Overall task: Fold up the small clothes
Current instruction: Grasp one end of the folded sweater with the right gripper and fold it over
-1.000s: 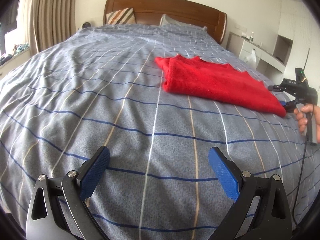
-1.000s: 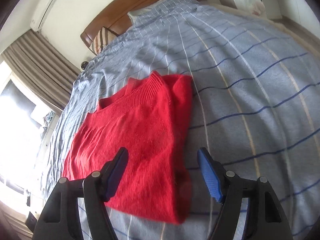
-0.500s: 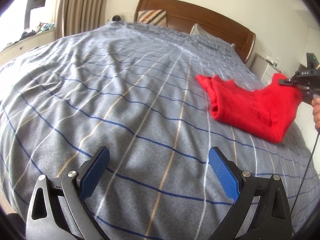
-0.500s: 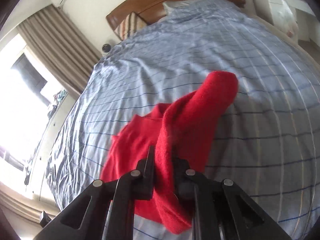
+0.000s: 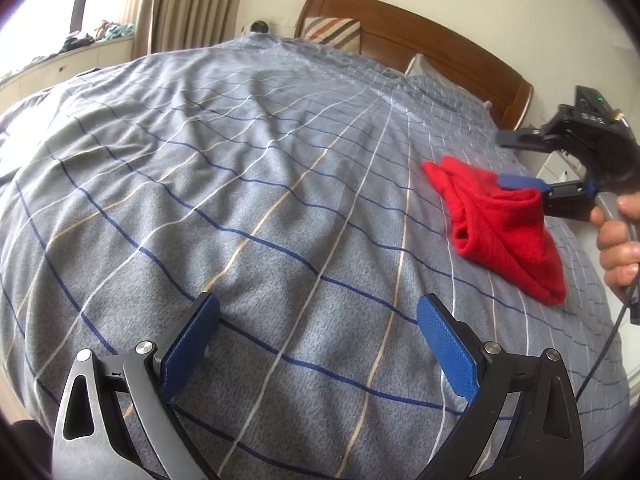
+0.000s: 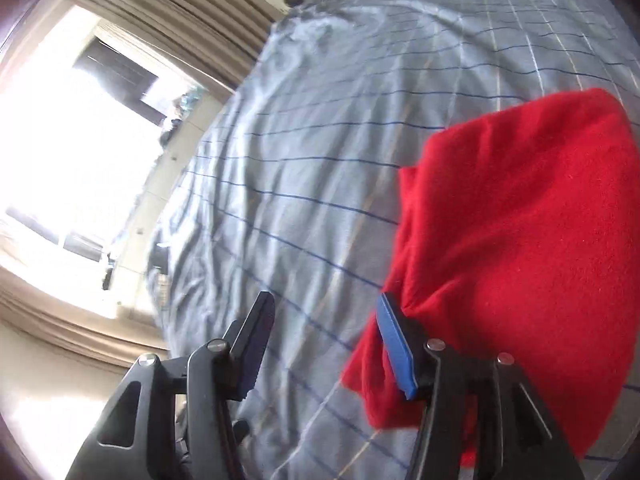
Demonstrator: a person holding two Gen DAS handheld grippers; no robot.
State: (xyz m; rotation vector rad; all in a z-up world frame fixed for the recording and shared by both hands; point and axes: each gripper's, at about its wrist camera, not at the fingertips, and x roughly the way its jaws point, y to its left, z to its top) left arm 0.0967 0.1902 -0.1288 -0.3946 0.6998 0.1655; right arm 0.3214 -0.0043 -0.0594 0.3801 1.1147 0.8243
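On the checked bedspread (image 5: 256, 184), right side: red garment (image 5: 508, 236), folded over, loosely bunched, squaring pending; right gripper (image 6: 324, 344) jaws just opened, nothing between; left gripper (image 5: 318, 344) wide, empty.

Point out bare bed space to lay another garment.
Free: the grey checked bedspread from the left gripper up to the headboard. Crowded: the right side, with the red sweater and the right gripper.
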